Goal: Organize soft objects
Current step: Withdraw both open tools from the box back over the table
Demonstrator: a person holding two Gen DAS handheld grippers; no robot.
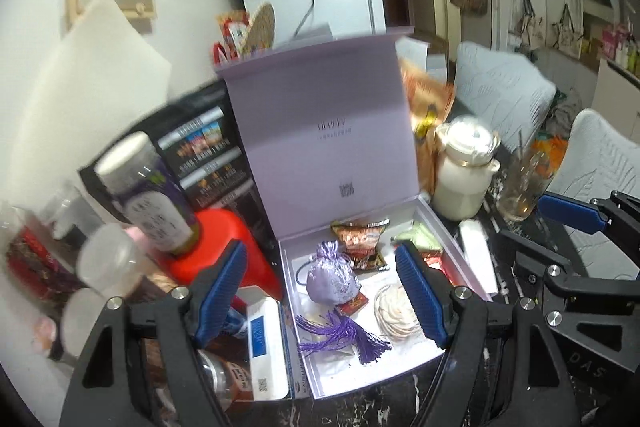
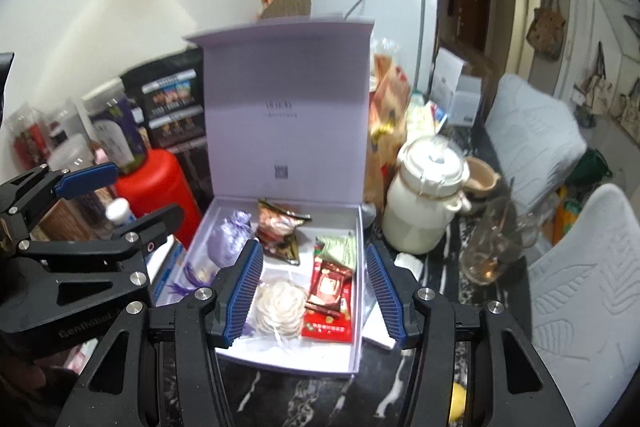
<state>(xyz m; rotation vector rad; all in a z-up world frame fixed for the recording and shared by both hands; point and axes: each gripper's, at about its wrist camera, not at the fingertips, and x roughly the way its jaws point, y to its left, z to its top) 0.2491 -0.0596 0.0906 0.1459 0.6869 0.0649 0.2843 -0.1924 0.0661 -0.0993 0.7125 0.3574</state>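
A lavender gift box (image 1: 360, 383) (image 2: 280, 367) stands open on the table, its lid (image 1: 320, 147) upright. Inside lie a purple sachet (image 1: 332, 279) (image 2: 230, 237) with a tassel (image 1: 344, 337), a cream rose-shaped piece (image 1: 394, 313) (image 2: 280, 311), a brown snack packet (image 1: 360, 239) (image 2: 280, 231), a green packet (image 2: 340, 247) and red packets (image 2: 330, 291). My left gripper (image 1: 322, 295) hovers open above the box's left half, holding nothing. My right gripper (image 2: 312, 291) hangs open over the right half, also holding nothing.
A red canister (image 1: 224, 239) with a purple-labelled jar on top crowds the box's left side, next to a small white carton (image 1: 266, 343). To the right stand a white lidded pot (image 2: 424, 203) and a glass (image 2: 496, 247). White chairs (image 2: 580, 307) lie beyond the black marble table (image 2: 304, 399).
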